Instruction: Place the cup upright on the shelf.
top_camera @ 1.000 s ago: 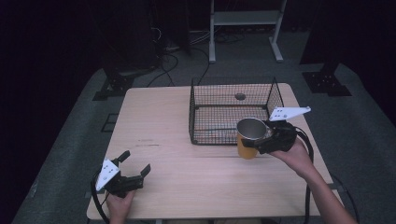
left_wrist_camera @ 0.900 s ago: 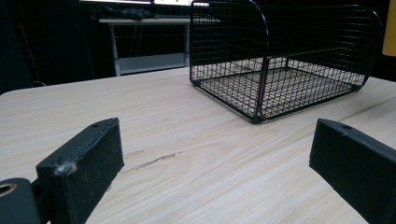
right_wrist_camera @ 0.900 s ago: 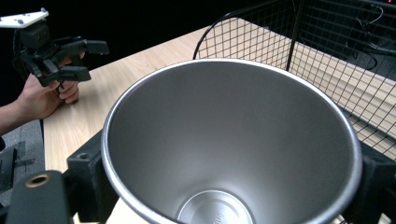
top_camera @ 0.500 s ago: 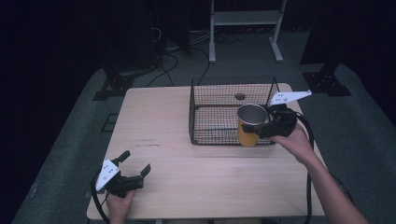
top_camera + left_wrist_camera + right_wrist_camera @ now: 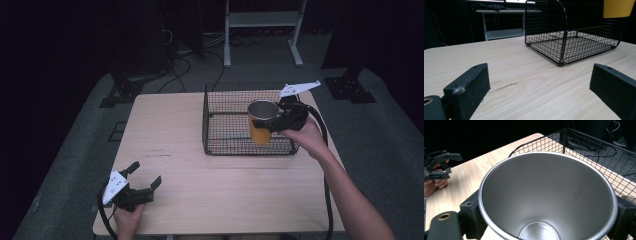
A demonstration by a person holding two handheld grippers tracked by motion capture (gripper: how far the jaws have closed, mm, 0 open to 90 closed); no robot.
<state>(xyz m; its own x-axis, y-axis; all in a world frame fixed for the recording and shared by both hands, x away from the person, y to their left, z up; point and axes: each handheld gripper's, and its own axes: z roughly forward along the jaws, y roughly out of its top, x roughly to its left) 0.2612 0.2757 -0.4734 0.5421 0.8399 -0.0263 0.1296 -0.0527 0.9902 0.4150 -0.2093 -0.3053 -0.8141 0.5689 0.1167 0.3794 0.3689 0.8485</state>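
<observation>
A yellow cup (image 5: 261,122) with a steel inside (image 5: 549,202) hangs upright over the right part of a black wire basket (image 5: 227,125), held in my right gripper (image 5: 270,121), whose jaws press its rim from both sides. In the left gripper view the cup's yellow bottom (image 5: 618,8) shows above the basket (image 5: 574,35). My left gripper (image 5: 145,176) rests low at the table's front left corner, open, with only bare wood between its fingers (image 5: 469,87). It also appears far off in the right gripper view (image 5: 439,163).
The light wooden table (image 5: 200,190) has free room across its left and front. A white metal stand (image 5: 260,20) and cables on the floor lie beyond the far edge. A cable trails from the right gripper along the forearm (image 5: 325,165).
My right gripper has carried the cup up and away from the basket's front right corner, so it now hangs over the basket. The left gripper has stayed put.
</observation>
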